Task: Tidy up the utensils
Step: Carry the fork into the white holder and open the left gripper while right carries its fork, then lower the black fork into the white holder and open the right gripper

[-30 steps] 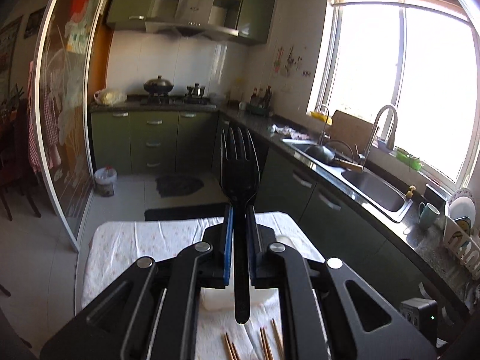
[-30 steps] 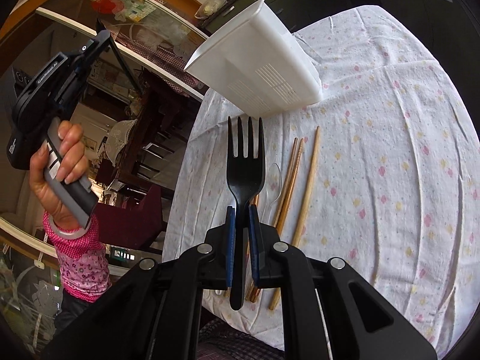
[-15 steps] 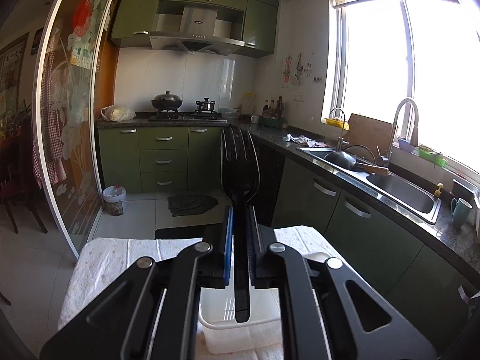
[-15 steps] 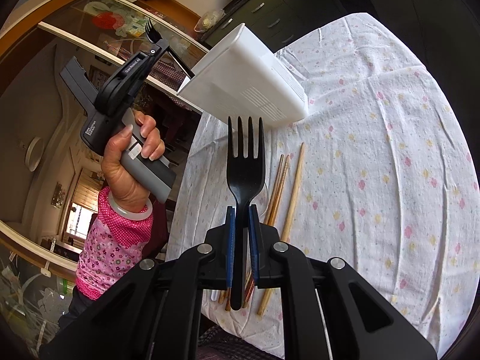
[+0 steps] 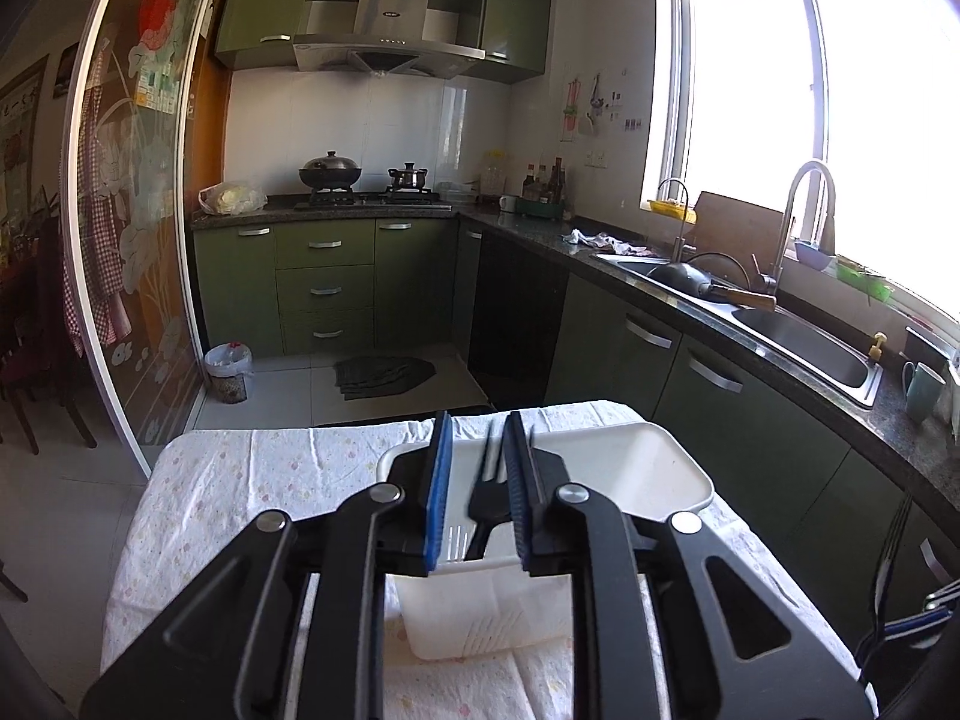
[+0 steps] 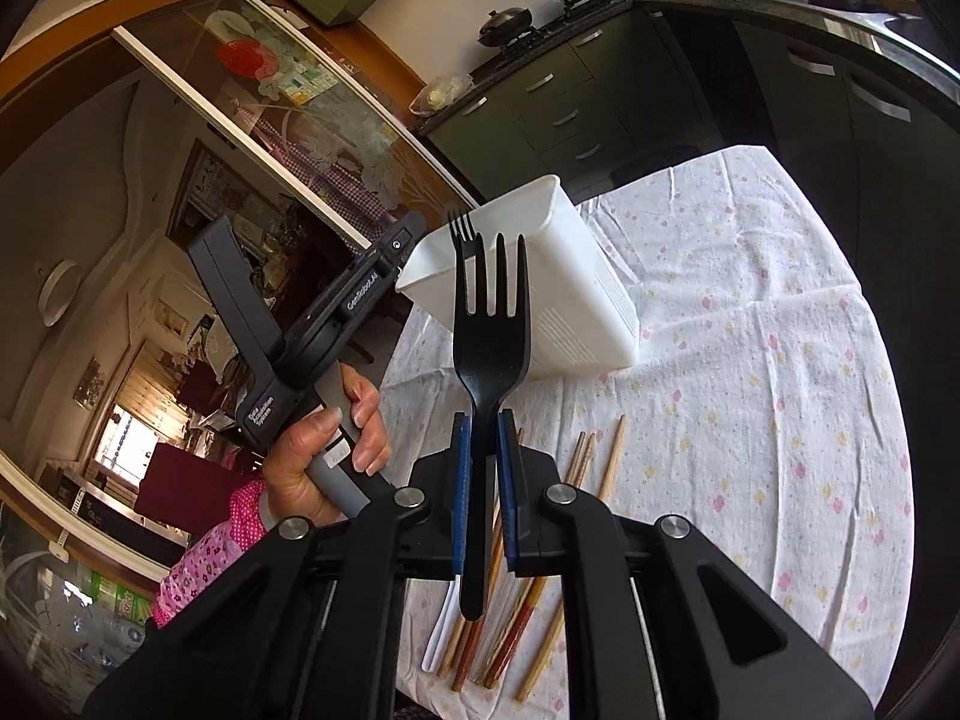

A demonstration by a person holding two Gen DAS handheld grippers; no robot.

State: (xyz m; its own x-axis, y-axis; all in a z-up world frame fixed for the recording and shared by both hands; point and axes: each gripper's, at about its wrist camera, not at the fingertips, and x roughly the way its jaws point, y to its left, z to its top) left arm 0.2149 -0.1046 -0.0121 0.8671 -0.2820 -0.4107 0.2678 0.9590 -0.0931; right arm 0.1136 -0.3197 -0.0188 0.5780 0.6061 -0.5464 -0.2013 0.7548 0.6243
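Left claw gaping open over the white bin, its fork dropping inside (blurred), right claw gripping another fork, chopsticks lying on the counter

A: What carries everything at my station?

B: A table under a white floral-print cloth, creased in places.

A: And directly on the cloth?

B: A white plastic bin stands near the far end. Toward my near edge lie several wooden chopsticks, roughly parallel, some reddish-tipped, and beside them a white utensil handle; its type I cannot tell.
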